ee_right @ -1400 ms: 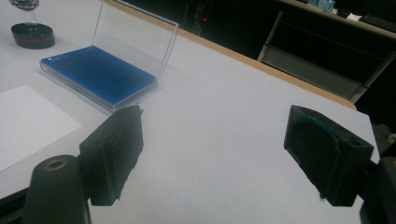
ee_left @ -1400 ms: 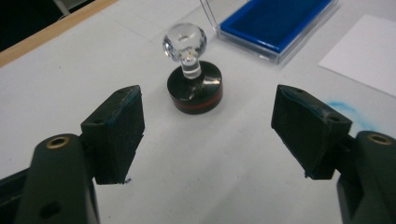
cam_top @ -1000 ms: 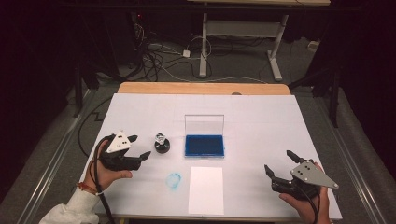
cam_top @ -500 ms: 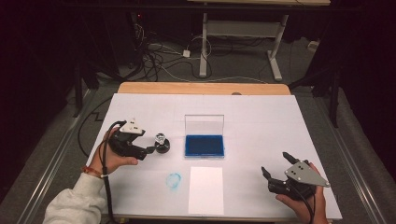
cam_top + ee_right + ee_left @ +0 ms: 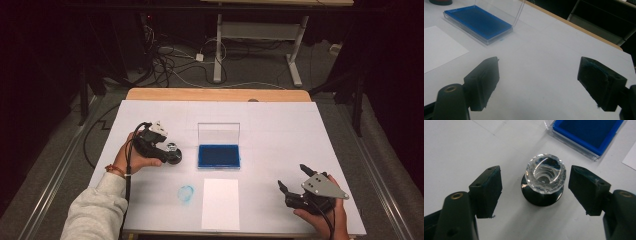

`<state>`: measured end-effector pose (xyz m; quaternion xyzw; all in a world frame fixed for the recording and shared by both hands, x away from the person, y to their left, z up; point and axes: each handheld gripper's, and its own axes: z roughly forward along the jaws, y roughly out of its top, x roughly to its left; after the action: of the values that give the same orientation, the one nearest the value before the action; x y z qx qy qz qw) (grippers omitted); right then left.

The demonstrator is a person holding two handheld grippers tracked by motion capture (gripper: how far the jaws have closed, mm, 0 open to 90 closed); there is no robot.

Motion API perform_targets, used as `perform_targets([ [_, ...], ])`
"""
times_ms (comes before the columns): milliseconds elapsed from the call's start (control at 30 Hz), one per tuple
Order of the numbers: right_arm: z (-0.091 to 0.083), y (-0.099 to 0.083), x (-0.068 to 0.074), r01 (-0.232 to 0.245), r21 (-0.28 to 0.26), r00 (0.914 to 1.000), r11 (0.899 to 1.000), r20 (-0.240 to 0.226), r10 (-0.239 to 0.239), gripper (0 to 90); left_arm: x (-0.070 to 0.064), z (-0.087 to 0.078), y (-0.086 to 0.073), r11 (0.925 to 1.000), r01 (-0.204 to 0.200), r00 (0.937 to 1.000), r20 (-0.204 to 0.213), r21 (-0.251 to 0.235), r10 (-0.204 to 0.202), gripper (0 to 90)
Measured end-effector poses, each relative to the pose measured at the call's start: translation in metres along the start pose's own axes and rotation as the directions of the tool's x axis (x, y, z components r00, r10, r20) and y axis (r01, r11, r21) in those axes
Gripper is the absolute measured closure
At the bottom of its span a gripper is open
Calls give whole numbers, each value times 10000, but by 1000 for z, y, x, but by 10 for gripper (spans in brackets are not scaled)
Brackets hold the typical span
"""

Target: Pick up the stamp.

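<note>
A stamp with a clear faceted knob on a black round base stands upright on the white table, left of the blue ink pad. My left gripper is open with one jaw on each side of the stamp, and neither jaw touches it. In the left gripper view the left gripper shows a gap on both sides of the knob. My right gripper is open and empty near the front right of the table; its own view shows bare table between the right gripper's jaws.
The ink pad lies in a clear case with its lid standing up behind it. A white sheet of paper lies in front of it. A round blue mark is on the table left of the sheet.
My left gripper has moved right and forward to the stamp, so its jaws now stand around it. The right gripper has shifted slightly left near the front edge.
</note>
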<state>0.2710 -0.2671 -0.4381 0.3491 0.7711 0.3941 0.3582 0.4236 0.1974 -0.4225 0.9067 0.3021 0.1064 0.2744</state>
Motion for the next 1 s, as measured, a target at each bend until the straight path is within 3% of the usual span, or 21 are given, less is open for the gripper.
perform_targets([
  [300, 2, 0, -1, -66, 49, 10000, 10000, -13, 66, 189, 1, 10, 5, 9997, -165, 9998, 141, 184, 162, 376],
  [367, 1, 0, -1, -60, 29, 9998, 10000, -170, 61, 195, 1, 11, 6, 9997, -229, 9988, 430, 68, 226, 414],
  [500, 2, -1, 1, 155, 46, 9996, 9999, -246, -154, 197, -4, 12, 8, 9990, -431, 9977, 528, 141, 423, 428],
  [700, 2, -1, 1, 228, 131, 9996, 9997, -163, -226, 200, -3, 6, 8, 9997, -240, 9988, 434, -97, 244, 453],
  [1000, 2, -1, 1, 393, 217, 9992, 9990, -130, -390, 205, -4, 9, 8, 9993, -331, 9987, 395, 190, 323, 531],
])
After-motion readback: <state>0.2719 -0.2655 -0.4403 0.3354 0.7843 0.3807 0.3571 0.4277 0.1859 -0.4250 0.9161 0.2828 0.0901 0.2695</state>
